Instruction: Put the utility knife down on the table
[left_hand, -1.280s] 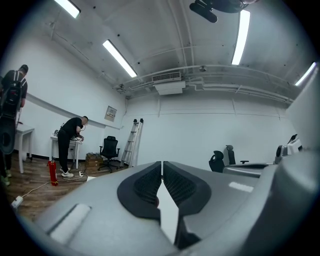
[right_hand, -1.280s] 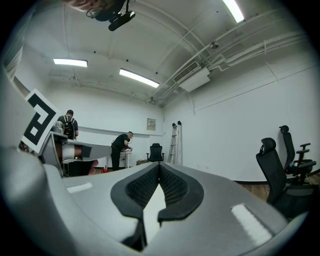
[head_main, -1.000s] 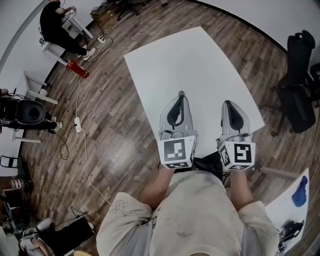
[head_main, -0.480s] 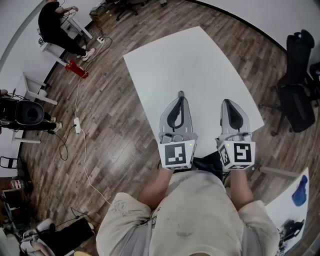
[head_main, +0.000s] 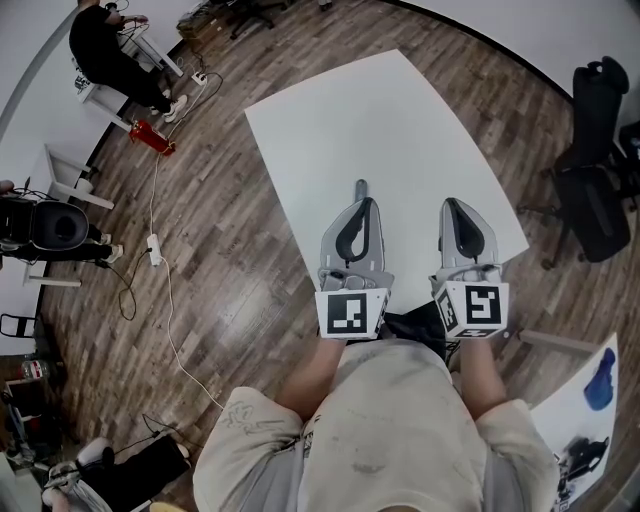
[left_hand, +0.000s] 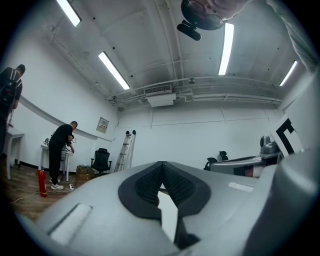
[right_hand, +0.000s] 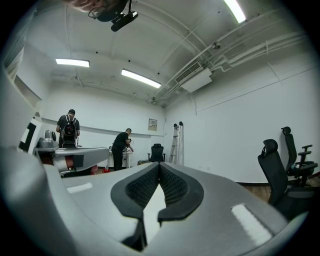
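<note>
white table (head_main: 380, 120); brown plank-pattern floor (head_main: 220, 230); red extinguisher (head_main: 152, 138); black office chair (head_main: 590, 190)

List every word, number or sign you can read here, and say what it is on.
No text here can be read.
Wall notice: too small to read.
Marker cubes: black-and-white square patterns only, no letters or numbers.

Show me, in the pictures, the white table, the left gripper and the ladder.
white table (head_main: 380, 130): head view, bare middle of its top.
left gripper (head_main: 361, 188): head view, tips of its closed fingers.
ladder (left_hand: 124, 150): left gripper view, middle of its rails.
</note>
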